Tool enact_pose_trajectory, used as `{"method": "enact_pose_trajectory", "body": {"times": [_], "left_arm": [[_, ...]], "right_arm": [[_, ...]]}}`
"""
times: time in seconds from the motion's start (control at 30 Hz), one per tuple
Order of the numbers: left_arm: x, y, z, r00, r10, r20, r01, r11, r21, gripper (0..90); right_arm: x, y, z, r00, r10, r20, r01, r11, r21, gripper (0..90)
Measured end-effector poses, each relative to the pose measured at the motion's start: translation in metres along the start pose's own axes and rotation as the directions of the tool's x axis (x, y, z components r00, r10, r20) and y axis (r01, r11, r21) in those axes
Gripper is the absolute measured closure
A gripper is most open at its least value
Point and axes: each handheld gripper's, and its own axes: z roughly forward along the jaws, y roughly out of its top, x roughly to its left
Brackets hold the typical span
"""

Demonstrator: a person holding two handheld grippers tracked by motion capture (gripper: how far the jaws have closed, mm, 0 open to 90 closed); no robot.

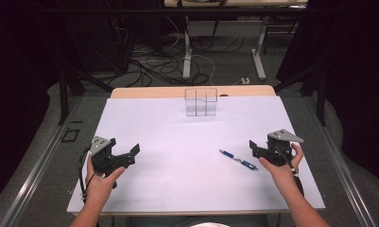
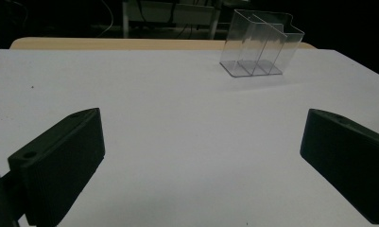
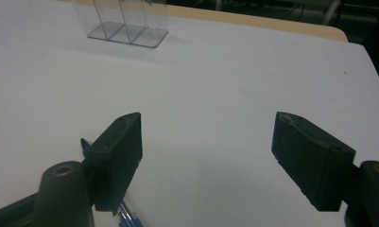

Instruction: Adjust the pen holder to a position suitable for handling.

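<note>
The blue pen [image 1: 238,159] lies flat on the white desk [image 1: 177,156], just beside the right gripper [image 1: 254,147], whose jaws stand apart and empty. The left gripper [image 1: 130,153], jaws wide apart, holds nothing. A clear compartment box [image 1: 201,101] stands near the far edge.

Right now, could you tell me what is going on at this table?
A person holds a claw in each hand over a white table. The right claw is open beside a blue pen lying flat, not gripping it. The left claw is open over bare table. A clear divided holder stands empty at the far edge.
</note>
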Motion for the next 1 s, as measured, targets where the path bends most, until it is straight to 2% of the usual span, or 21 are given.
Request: {"method": "enact_pose_trajectory", "body": {"times": [0.1, 0.17, 0.33, 0.4, 0.43, 0.5, 0.53, 0.57, 0.6, 0.63, 0.67, 0.7, 0.73, 0.8, 0.87, 0.9, 1.0], "left_arm": [[0.0, 0.0, 0.001, 1.0, 0.003, -0.004, -0.003, 1.0, 0.005, 2.3], [0.0, -0.001, 0.001, 0.9999, 0.015, -0.007, -0.015, 0.9998, 0.011, 2.3], [-0.001, -0.003, -0.001, 0.9996, 0.025, -0.016, -0.024, 0.9996, 0.014, 2.3], [-0.001, -0.003, -0.001, 0.9996, 0.02, -0.021, -0.02, 0.9997, 0.013, 2.5], [0.0, -0.004, -0.001, 0.9994, 0.023, -0.024, -0.022, 0.9996, 0.015, 2.7], [0.001, -0.005, -0.001, 0.9995, 0.017, -0.027, -0.016, 0.9996, 0.023, 2.8], [0.002, -0.006, -0.001, 0.9994, 0.017, -0.03, -0.016, 0.9995, 0.026, 2.8], [0.002, -0.006, -0.001, 0.9994, 0.015, -0.032, -0.014, 0.9995, 0.029, 2.9], [0.003, -0.006, -0.001, 0.9993, 0.016, -0.034, -0.015, 0.9995, 0.027, 2.9], [0.003, -0.006, -0.002, 0.9993, 0.013, -0.035, -0.012, 0.9995, 0.03, 3.0], [0.004, -0.006, -0.002, 0.9993, 0.012, -0.035, -0.011, 0.9994, 0.033, 3.0], [0.004, -0.007, -0.002, 0.9994, 0.007, -0.034, -0.006, 0.9993, 0.036, 3.2], [0.005, -0.007, -0.002, 0.9994, 0.007, -0.035, -0.006, 0.9993, 0.036, 3.2], [0.006, -0.007, -0.002, 0.9994, 0.006, -0.035, -0.005, 0.999, 0.043, 3.4], [0.006, -0.008, -0.002, 0.9994, 0.005, -0.036, -0.003, 0.9988, 0.05, 3.6], [0.007, -0.008, -0.002, 0.9993, 0.001, -0.037, 0.001, 0.999, 0.044, 3.6], [0.008, -0.008, -0.002, 0.9993, -0.004, -0.037, 0.006, 0.9989, 0.045, 3.8]], "right_arm": [[0.004, 0.003, 0.002, 0.9985, -0.046, -0.029, 0.045, 0.999, -0.014, 31.1], [0.003, 0.006, 0.003, 0.9972, -0.055, -0.051, 0.053, 0.998, -0.031, 32.2], [0.004, 0.014, 0.01, 0.9931, -0.093, -0.071, 0.092, 0.996, -0.02, 33.4], [0.004, 0.021, 0.012, 0.9888, -0.125, -0.081, 0.125, 0.992, -0.009, 33.8], [0.007, 0.029, 0.015, 0.9823, -0.166, -0.086, 0.168, 0.986, 0.009, 33.7], [0.01, 0.036, 0.018, 0.9713, -0.221, -0.086, 0.224, 0.974, 0.02, 33.0], [0.01, 0.036, 0.018, 0.9713, -0.221, -0.086, 0.224, 0.974, 0.02, 33.0], [0.014, 0.043, 0.023, 0.9616, -0.256, -0.099, 0.26, 0.965, 0.027, 32.5], [0.014, 0.043, 0.023, 0.9616, -0.256, -0.099, 0.26, 0.965, 0.027, 32.5], [0.017, 0.05, 0.027, 0.9507, -0.291, -0.107, 0.296, 0.954, 0.04, 32.2], [0.017, 0.05, 0.027, 0.9507, -0.291, -0.107, 0.296, 0.954, 0.04, 32.2], [0.021, 0.056, 0.03, 0.9438, -0.309, -0.117, 0.316, 0.948, 0.045, 31.5], [0.021, 0.056, 0.03, 0.9438, -0.309, -0.117, 0.316, 0.948, 0.045, 31.5], [0.025, 0.066, 0.035, 0.9319, -0.337, -0.133, 0.347, 0.936, 0.06, 31.4], [0.028, 0.073, 0.038, 0.9266, -0.353, -0.13, 0.363, 0.929, 0.066, 31.1], [0.028, 0.073, 0.038, 0.9266, -0.353, -0.13, 0.363, 0.929, 0.066, 31.1], [0.032, 0.085, 0.042, 0.9131, -0.383, -0.14, 0.397, 0.914, 0.089, 30.7]]}}
